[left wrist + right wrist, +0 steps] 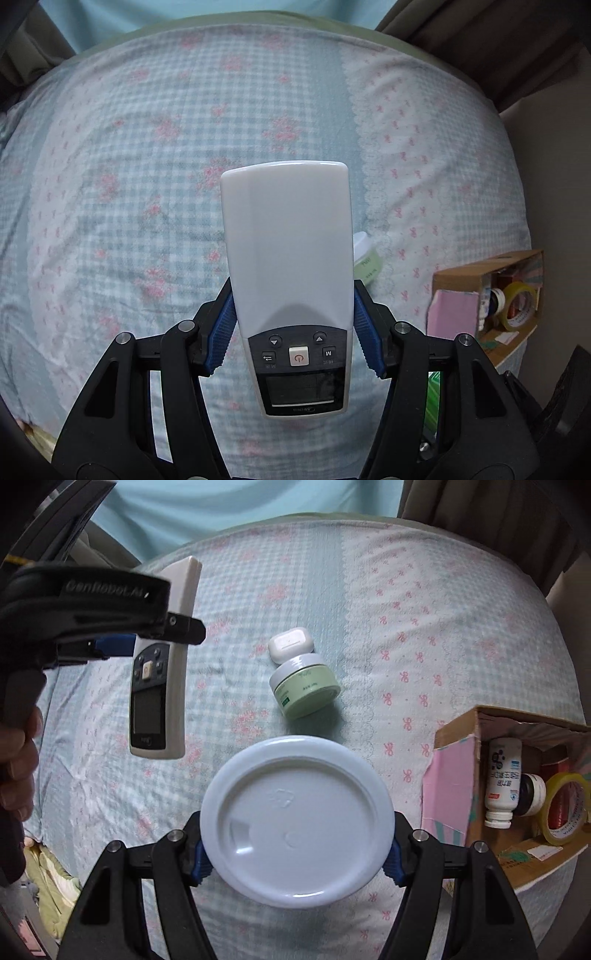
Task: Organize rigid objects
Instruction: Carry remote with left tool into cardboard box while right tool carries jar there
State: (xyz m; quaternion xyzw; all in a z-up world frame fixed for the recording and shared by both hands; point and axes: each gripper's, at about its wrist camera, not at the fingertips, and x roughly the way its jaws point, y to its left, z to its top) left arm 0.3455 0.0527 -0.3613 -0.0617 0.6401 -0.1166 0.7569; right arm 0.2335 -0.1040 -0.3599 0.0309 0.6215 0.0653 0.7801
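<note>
One jar [364, 264] half-hidden behind remote [288, 251].

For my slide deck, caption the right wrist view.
Right tool grips white lid above bed; green jar, earbud case, cardboard box ahead.

surface: bed [369, 590], blue gingham sheet with pink flowers and bows
mid-bed: green jar [304, 686] on its side, white earbud case [290, 644] touching its lid end
right edge: open cardboard box [517, 853] on bed
</note>
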